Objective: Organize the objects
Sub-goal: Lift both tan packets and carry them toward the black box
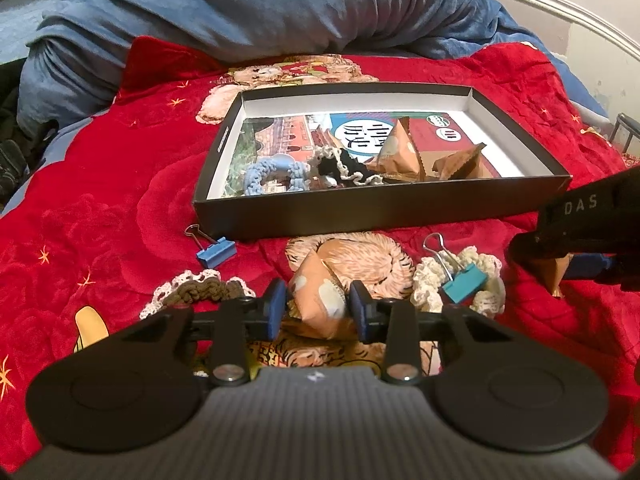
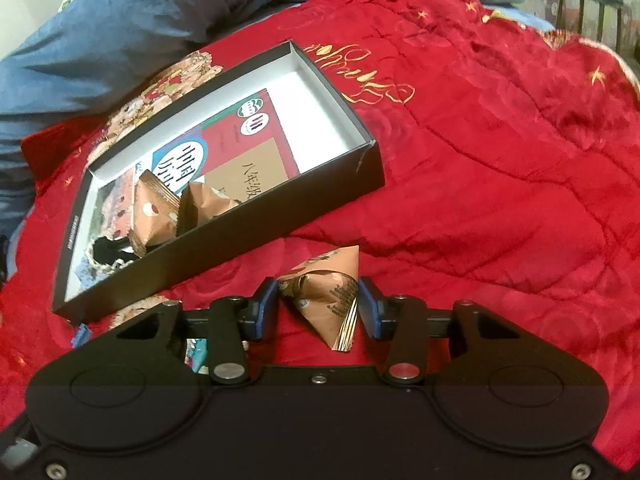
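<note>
red quilt [image 1: 120, 208] spread under everything, with a black shallow box [image 1: 376, 212] on it holding a printed book [image 1: 452, 132], two tan snack packets [image 1: 394, 152], a blue crocheted scrunchie [image 1: 264, 174] and a black-and-white one [image 1: 344, 168]. left gripper [image 1: 318, 306] low over the quilt just in front of the box, jaws partly closed around a peach dotted packet [image 1: 320, 296], pads at its sides though firm contact cannot be told; nearby, a blue binder clip [image 1: 214, 254], a teal binder clip [image 1: 464, 284] on a cream scrunchie [image 1: 436, 284], and a brown scrunchie [image 1: 200, 292]. right gripper [image 2: 320, 308] beside the box's near corner, jaws likewise partly closed about a brown triangular packet [image 2: 328, 292] lying on the quilt, grip uncertain.
</note>
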Tool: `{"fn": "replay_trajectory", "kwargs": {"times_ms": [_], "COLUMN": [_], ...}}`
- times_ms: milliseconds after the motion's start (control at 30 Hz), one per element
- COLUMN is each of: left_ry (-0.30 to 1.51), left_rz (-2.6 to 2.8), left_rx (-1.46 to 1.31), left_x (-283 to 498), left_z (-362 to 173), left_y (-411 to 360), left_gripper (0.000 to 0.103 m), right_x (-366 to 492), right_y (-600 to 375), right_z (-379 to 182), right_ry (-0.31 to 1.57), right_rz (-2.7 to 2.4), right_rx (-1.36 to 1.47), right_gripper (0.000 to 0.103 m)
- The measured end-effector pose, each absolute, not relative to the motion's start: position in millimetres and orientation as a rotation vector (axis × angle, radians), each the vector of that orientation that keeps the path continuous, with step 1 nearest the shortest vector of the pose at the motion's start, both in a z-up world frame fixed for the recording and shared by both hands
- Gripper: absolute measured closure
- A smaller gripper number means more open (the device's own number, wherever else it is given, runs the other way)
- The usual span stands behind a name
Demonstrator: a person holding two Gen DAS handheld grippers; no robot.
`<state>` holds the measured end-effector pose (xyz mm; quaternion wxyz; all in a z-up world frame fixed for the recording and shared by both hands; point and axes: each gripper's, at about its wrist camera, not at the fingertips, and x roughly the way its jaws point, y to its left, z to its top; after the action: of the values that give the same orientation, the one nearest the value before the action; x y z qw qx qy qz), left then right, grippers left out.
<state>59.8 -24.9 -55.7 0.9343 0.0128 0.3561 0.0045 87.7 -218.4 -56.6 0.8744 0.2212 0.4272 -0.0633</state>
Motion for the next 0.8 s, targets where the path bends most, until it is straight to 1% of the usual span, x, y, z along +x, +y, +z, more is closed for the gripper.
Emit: {"fn": "replay_trajectory", "kwargs": {"times_ms": [367, 800], "left_ry": [0.727, 0.695], "left_rz": [0.032, 0.021], "left_rx": [-0.041, -0.042], "left_x": [58, 49], "left_z": [-55, -53], "left_y": [-20, -26], "left_gripper": [0.065, 0.065], "right_x": [87, 79], "right_y": [-225, -227], "right_z": [-55, -47], "right_ry": [0.906, 0.892], "right_rz": [-0.108, -0.071], "right_rx": [0.535, 0.569], "right_gripper": [0.063, 0.065]}}
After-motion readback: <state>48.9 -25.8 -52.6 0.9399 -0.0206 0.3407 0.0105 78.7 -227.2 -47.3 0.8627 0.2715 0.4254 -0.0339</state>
